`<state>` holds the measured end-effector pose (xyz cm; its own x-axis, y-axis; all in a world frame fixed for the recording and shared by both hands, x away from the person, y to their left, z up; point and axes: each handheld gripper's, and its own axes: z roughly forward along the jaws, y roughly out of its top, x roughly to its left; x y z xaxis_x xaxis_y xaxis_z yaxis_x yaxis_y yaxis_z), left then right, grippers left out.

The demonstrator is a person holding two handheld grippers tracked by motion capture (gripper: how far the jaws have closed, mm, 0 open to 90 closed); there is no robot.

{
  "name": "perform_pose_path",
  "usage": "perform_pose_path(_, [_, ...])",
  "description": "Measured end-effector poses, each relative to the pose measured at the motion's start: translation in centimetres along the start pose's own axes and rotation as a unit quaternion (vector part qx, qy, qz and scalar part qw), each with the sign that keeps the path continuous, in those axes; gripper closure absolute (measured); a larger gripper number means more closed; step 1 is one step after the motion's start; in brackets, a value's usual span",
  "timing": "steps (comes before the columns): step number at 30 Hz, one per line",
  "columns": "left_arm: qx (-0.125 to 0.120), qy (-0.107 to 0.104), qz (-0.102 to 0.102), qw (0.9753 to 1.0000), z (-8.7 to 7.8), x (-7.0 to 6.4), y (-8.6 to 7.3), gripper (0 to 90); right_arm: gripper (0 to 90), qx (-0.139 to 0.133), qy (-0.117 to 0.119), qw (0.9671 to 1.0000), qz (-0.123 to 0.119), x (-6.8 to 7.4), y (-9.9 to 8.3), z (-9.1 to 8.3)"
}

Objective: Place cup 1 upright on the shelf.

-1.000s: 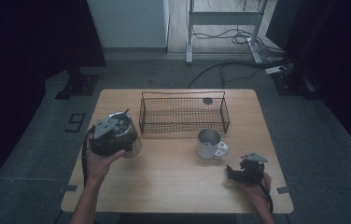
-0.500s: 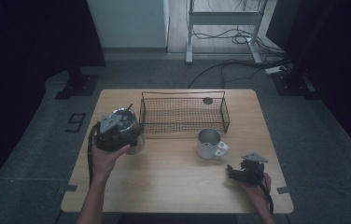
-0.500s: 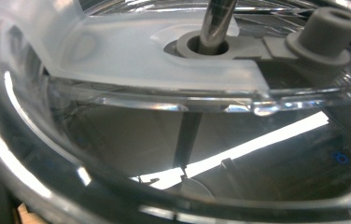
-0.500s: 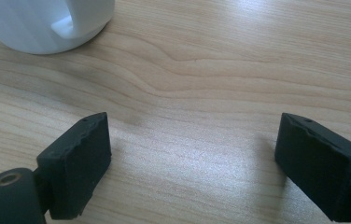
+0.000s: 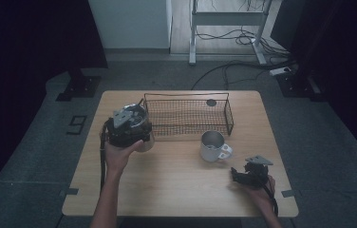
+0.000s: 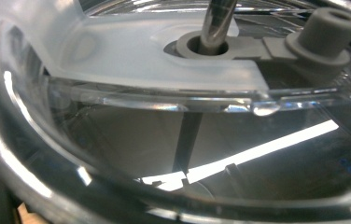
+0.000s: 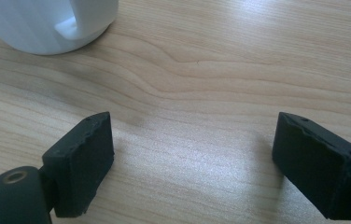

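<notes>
A clear plastic cup point(image 6: 173, 140) with a frosted lid point(image 6: 131, 56), a metal straw point(image 6: 216, 23) and a grey stopper point(image 6: 325, 35) sits very close in the left gripper view. In the high view my left gripper point(image 5: 134, 135) is held above the table at the wire basket's point(image 5: 188, 116) left end, with the clear cup point(image 5: 146, 142) under it; its jaws are hidden. My right gripper point(image 7: 192, 163) rests open on the wood near the front right point(image 5: 237, 174), nothing between its jaws. A white mug point(image 5: 213, 146) stands just beyond it point(image 7: 47, 23).
The black wire basket stands at the back middle of the wooden table point(image 5: 176, 190), with a small dark round object point(image 5: 211, 102) at its far side. Cables trail from both grippers. Dark floor surrounds the table.
My left gripper has carried the clear cup away from the person and to the right, up to the basket's left end. The right gripper has stayed still.
</notes>
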<state>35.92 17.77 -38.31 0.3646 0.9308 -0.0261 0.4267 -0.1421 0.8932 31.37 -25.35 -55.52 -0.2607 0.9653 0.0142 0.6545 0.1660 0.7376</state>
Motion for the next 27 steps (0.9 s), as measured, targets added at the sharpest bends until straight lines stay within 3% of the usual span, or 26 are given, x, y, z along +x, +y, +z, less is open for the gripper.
perform_pose_path(16, [-0.018,-0.017,-0.006,0.9997,0.5,-0.4,2.4,4.1,12.6,0.0,0.001,1.0,-0.002,0.0,0.0,0.0])
perform_pose_path(22, [-0.017,-0.015,0.001,0.9997,0.8,-0.2,3.2,4.1,12.6,0.0,0.001,1.0,-0.002,0.0,0.0,0.0])
perform_pose_path(27, [-0.017,-0.026,-0.017,0.9994,1.3,0.4,3.4,4.1,12.6,0.0,0.0,1.0,-0.002,0.0,0.0,0.0])
